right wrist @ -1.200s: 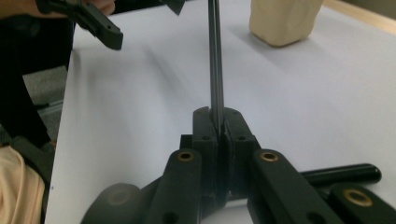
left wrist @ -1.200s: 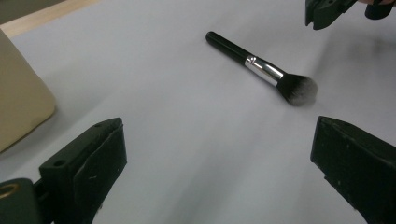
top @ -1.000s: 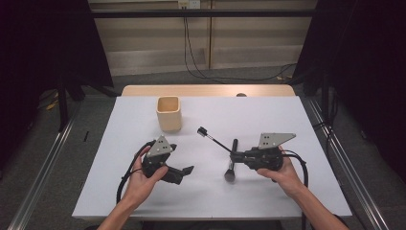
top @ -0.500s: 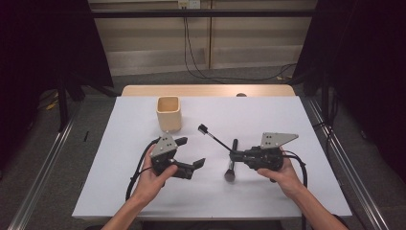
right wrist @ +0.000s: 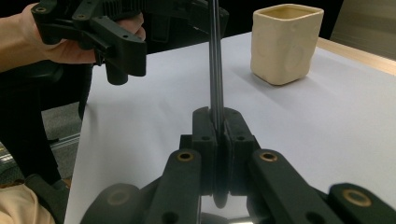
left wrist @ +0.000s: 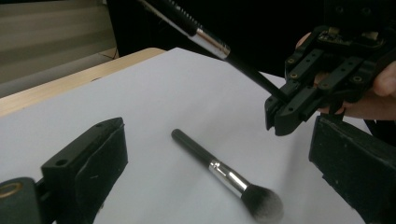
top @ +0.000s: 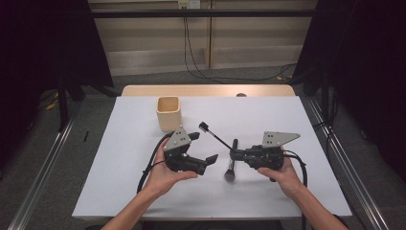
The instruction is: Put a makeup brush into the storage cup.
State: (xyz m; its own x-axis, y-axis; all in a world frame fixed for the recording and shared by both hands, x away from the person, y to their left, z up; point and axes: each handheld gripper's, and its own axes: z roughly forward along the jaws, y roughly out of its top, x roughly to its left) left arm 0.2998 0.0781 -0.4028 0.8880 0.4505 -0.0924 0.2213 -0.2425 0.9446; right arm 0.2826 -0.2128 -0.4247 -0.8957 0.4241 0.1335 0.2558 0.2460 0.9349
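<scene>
Right claw point(top: 233, 153) clenched on thin brush point(top: 214, 133); left claw point(top: 205, 148) released beside powder brush point(top: 231, 163).

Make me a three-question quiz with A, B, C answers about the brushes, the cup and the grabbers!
1. Where does the fluffy black-handled makeup brush lie?
A. inside the cup
B. flat on the white table
C. on the floor

2. What colour is the square ceramic cup?
A. cream
B. red
C. blue

3. How does the right gripper stand?
A. wide open
B. lying on the table
C. shut on the thin black brush

Answers: 1 B, it rests on the tabletop between the grippers. 2 A, its walls look pale cream. 3 C, its jaws pinch the thin handle.
</scene>
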